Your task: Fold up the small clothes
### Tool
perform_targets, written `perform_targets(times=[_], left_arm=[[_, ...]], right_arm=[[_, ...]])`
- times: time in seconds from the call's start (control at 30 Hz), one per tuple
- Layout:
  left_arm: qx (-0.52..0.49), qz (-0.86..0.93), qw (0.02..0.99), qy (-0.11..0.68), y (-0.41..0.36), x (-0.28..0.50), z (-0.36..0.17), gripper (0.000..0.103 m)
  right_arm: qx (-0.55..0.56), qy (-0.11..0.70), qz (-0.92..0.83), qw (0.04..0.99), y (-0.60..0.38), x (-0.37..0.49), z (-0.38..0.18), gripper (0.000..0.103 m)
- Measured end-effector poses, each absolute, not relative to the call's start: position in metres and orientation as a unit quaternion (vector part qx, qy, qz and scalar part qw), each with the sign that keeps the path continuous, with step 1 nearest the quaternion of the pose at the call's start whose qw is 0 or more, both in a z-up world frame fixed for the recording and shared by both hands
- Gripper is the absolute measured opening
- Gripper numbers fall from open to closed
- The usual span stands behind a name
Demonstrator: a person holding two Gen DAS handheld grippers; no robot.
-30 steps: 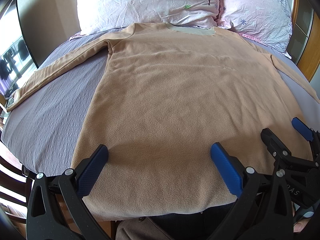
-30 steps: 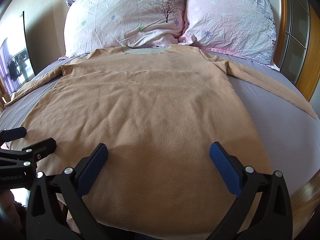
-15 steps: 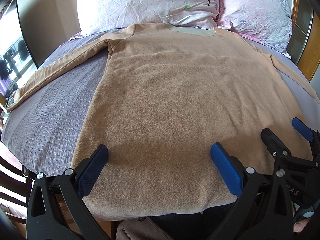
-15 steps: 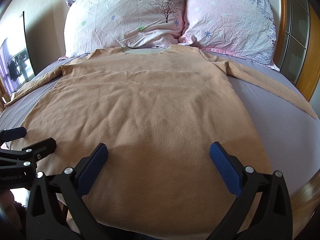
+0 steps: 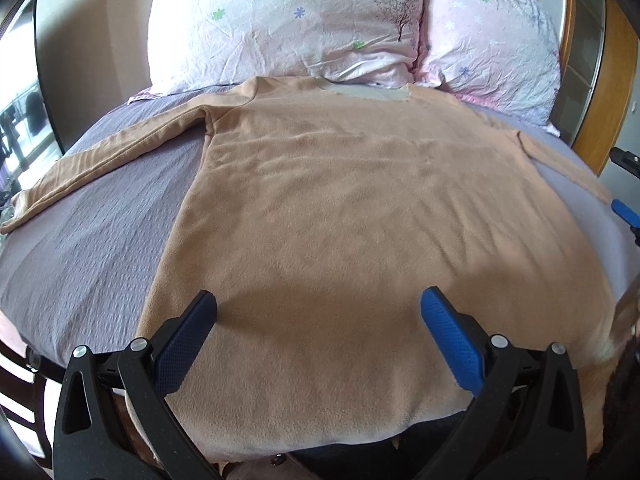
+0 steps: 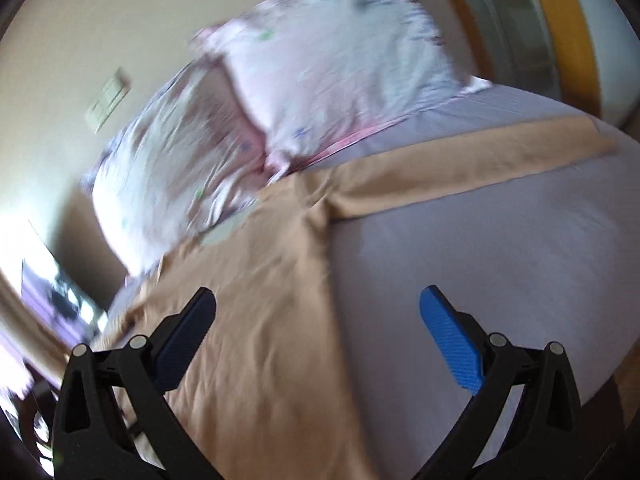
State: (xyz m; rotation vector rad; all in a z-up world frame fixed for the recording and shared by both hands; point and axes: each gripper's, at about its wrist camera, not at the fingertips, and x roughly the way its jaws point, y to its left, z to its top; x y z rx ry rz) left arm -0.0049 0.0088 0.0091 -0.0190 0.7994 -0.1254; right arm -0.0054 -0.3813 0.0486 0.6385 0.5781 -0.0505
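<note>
A tan long-sleeved fleece shirt (image 5: 360, 208) lies flat on the bed, collar toward the pillows, both sleeves spread out. My left gripper (image 5: 318, 338) is open and empty, hovering over the shirt's bottom hem. My right gripper (image 6: 318, 338) is open and empty, tilted, above the shirt's right side (image 6: 260, 320), near where the right sleeve (image 6: 460, 168) branches off. The right wrist view is blurred. A blue tip of the right gripper (image 5: 626, 212) shows at the right edge of the left wrist view.
The grey-purple bedsheet (image 5: 92, 240) covers the bed. Two pale floral pillows (image 5: 288, 20) lean against the wooden headboard (image 5: 616, 80). The near bed edge is just below the hem. A wall switch (image 6: 108, 100) is behind the pillows.
My right gripper has swung away from the hem to the right and forward, tilting, now over the shirt's right side. My left gripper has stayed near the hem, rising slightly.
</note>
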Motion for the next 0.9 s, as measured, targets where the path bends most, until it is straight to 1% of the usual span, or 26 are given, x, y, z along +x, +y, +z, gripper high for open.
perform_targets(times=[0.03, 0.07, 0.1, 0.13, 0.27, 0.37, 0.43, 0.47, 0.57, 0.6, 0.63, 0.67, 0.7, 0.77, 0.9], left_arm=[[-0.023, -0.069, 0.924, 0.374, 0.013, -0.003, 0.014, 0.102], [-0.035, -0.075, 0.930, 0.358, 0.016, -0.001, 0.019, 0.102], [-0.046, -0.082, 0.937, 0.337, 0.020, 0.001, 0.024, 0.102], [-0.056, -0.091, 0.942, 0.319, 0.024, 0.004, 0.029, 0.102], [-0.078, -0.101, 0.950, 0.284, 0.037, 0.019, 0.042, 0.102], [-0.108, -0.112, 0.950, 0.272, 0.052, 0.030, 0.047, 0.102], [-0.125, -0.110, 0.949, 0.267, 0.062, 0.037, 0.049, 0.102], [-0.128, -0.105, 0.950, 0.265, 0.067, 0.039, 0.050, 0.102], [-0.134, -0.087, 0.953, 0.259, 0.080, 0.045, 0.051, 0.102], [-0.140, -0.087, 0.952, 0.257, 0.085, 0.046, 0.050, 0.102], [-0.148, -0.090, 0.951, 0.255, 0.091, 0.048, 0.050, 0.102], [-0.159, -0.094, 0.950, 0.251, 0.097, 0.049, 0.050, 0.102], [-0.168, -0.099, 0.949, 0.248, 0.103, 0.050, 0.049, 0.102], [-0.188, -0.112, 0.945, 0.242, 0.115, 0.051, 0.049, 0.102], [-0.228, -0.132, 0.938, 0.223, 0.141, 0.050, 0.050, 0.102]], right_arm=[[0.348, 0.274, -0.056, 0.895, -0.415, -0.002, 0.049, 0.086], [0.380, 0.275, -0.092, 0.879, -0.446, 0.002, 0.048, 0.077], [0.406, 0.277, -0.131, 0.861, -0.476, 0.006, 0.046, 0.065], [0.427, 0.279, -0.163, 0.845, -0.502, 0.010, 0.042, 0.058], [0.489, 0.279, -0.249, 0.788, -0.578, 0.020, 0.023, 0.056], [0.506, 0.283, -0.275, 0.767, -0.605, 0.029, 0.012, 0.052], [0.520, 0.291, -0.291, 0.748, -0.617, 0.034, 0.001, 0.044], [0.530, 0.286, -0.292, 0.743, -0.619, 0.036, -0.004, 0.043], [0.531, 0.267, -0.305, 0.744, -0.621, 0.038, -0.008, 0.035], [0.534, 0.261, -0.308, 0.743, -0.622, 0.038, -0.010, 0.029], [0.536, 0.257, -0.310, 0.742, -0.626, 0.040, -0.011, 0.016], [0.536, 0.261, -0.312, 0.740, -0.630, 0.044, -0.014, 0.006], [0.536, 0.265, -0.312, 0.739, -0.632, 0.047, -0.017, 0.005], [0.519, 0.259, -0.313, 0.752, -0.627, 0.054, -0.004, 0.004], [0.396, 0.227, -0.229, 0.860, -0.553, 0.103, 0.075, 0.004]])
